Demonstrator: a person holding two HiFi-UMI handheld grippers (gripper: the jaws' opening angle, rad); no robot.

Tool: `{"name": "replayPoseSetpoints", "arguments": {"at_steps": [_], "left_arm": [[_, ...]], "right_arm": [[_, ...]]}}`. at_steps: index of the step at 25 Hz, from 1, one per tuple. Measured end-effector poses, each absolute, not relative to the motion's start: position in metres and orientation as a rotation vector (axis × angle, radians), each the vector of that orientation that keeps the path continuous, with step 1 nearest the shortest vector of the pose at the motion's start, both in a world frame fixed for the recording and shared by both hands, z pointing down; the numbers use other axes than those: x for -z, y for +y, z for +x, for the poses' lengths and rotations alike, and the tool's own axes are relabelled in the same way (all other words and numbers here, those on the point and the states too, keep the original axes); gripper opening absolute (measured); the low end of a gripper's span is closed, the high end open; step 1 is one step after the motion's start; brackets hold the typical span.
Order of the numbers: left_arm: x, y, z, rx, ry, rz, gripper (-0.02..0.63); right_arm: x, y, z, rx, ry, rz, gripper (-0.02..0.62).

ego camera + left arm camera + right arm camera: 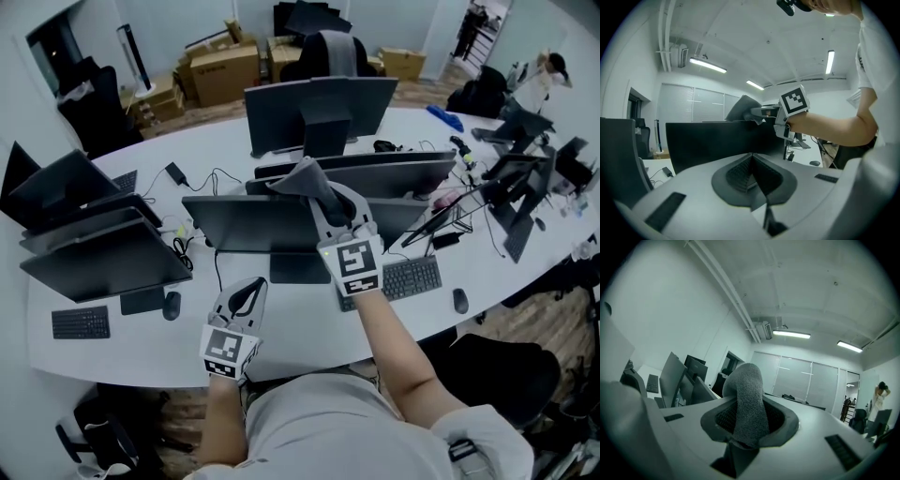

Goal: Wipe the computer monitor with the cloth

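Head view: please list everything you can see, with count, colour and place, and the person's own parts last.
table: one, white, curved, across the view
monitors: about ten, dark, in clusters at left, centre and right
keyboards: at least two, black, near side of the table
mice: two, black, one beside each keyboard
cardboard boxes: several, brown, on the floor beyond the table
office chairs: at least two, black, far side and near right
cloth: one, grey, at the top edge of the centre monitor
left gripper: one, white, jaws together and empty, over the table's near edge
right gripper: one, white, jaws shut on the cloth
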State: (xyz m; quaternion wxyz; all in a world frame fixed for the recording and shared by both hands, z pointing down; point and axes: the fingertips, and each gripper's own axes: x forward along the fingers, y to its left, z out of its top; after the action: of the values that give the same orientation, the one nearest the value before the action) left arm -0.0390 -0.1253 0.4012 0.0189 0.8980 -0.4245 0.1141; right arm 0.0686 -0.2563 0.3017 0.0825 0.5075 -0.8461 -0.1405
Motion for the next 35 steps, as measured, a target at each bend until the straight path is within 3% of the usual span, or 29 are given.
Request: {"name": "replayPoseSetpoints", "arguments": {"at_steps": [12, 35], "left_arm": [[-0.409, -0.131, -0.027, -0.319, -1.305, 2.753, 0.000], [-0.425, -0.128, 0.080, -0.382, -1.080, 2.843, 0.000]], "right_arm": [[-0.309, -0.259, 0.101, 0.382, -2.497, 1.550, 0.095], [-0.336, -0.241, 0.249, 0.257, -2.336, 1.770, 0.096]]}}
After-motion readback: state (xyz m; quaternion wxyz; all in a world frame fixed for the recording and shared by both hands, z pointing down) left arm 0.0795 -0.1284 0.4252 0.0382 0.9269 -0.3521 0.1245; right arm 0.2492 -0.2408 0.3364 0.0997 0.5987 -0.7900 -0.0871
